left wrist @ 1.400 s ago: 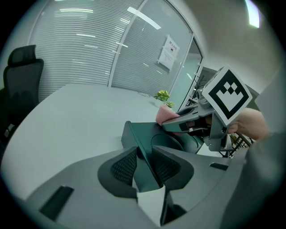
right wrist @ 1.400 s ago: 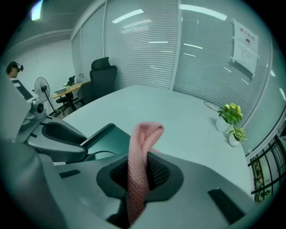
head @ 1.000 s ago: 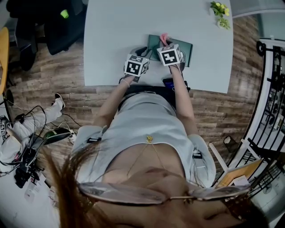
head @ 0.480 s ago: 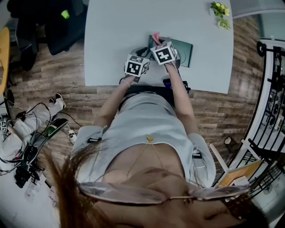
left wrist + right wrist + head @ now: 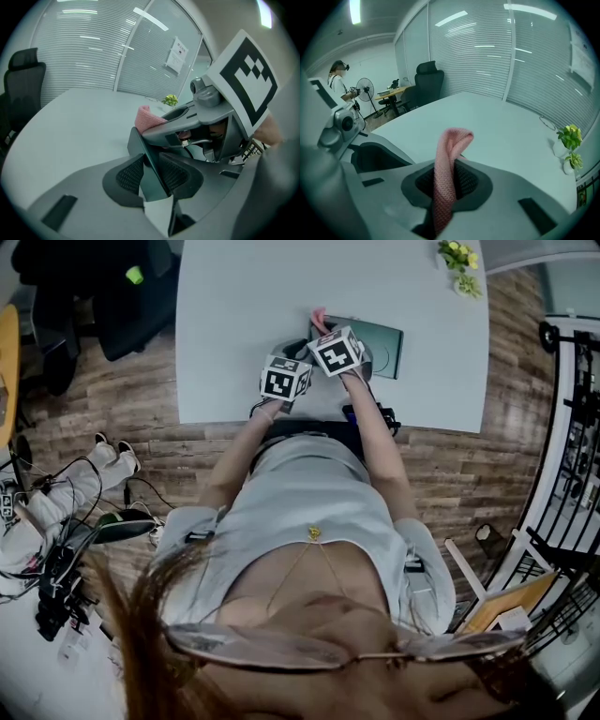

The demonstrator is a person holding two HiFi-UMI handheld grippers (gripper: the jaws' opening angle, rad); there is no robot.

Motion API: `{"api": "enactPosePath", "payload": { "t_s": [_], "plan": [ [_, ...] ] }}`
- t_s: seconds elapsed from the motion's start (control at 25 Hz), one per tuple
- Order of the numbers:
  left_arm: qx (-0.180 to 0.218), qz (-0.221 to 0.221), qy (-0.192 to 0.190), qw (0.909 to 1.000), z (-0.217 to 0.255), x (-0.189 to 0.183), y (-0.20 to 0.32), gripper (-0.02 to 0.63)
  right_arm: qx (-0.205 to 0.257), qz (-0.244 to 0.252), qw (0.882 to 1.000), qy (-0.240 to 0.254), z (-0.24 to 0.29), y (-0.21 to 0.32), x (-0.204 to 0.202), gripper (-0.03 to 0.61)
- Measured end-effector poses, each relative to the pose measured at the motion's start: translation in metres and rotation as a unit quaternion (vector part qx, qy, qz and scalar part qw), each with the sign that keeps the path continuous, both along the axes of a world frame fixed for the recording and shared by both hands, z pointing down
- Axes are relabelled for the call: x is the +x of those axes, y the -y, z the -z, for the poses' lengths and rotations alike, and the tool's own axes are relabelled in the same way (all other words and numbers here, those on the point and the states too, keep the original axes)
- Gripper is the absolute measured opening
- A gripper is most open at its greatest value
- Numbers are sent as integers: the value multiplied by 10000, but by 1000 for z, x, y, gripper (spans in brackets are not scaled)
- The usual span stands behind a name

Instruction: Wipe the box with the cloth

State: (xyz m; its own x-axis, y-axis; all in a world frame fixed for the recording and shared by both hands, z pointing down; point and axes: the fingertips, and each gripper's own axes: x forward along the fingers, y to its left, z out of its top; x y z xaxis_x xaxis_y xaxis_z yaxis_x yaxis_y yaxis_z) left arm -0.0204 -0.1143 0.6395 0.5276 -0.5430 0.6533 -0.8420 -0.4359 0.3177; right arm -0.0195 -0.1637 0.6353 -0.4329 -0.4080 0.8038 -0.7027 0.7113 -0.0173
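A flat dark green box (image 5: 384,345) lies on the pale table (image 5: 244,296) near its front edge. My left gripper (image 5: 296,352) is shut on the box's left end; in the left gripper view the ribbed pads clamp the box's thin edge (image 5: 153,169). My right gripper (image 5: 324,326) is shut on a folded pink cloth (image 5: 445,178), whose free end loops up above the jaws. The cloth (image 5: 319,317) sits over the box's left part, just right of the left gripper. Seen from the left gripper, the right gripper (image 5: 211,122) and cloth (image 5: 147,117) hang over the box.
A small potted plant (image 5: 461,263) stands at the table's far right corner. A black office chair (image 5: 122,287) is at the far left. Cables and gear (image 5: 56,549) lie on the wood floor. A person (image 5: 337,84) and a fan (image 5: 365,89) stand far off.
My right gripper has slid left along the box with the pink cloth, closer to the left gripper. The left gripper and the box have stayed put.
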Motion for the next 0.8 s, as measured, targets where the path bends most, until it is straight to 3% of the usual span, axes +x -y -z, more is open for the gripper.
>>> {"api": "enactPosePath", "payload": {
  "t_s": [0.36,0.8],
  "plan": [
    [5,-5,-7,10000,0,0,0,117,224,-521,9975,433,9,1,15,48],
    [2,22,-56,10000,0,1,0,118,603,-1462,9860,528,43,-7,118,49]
  ]
}}
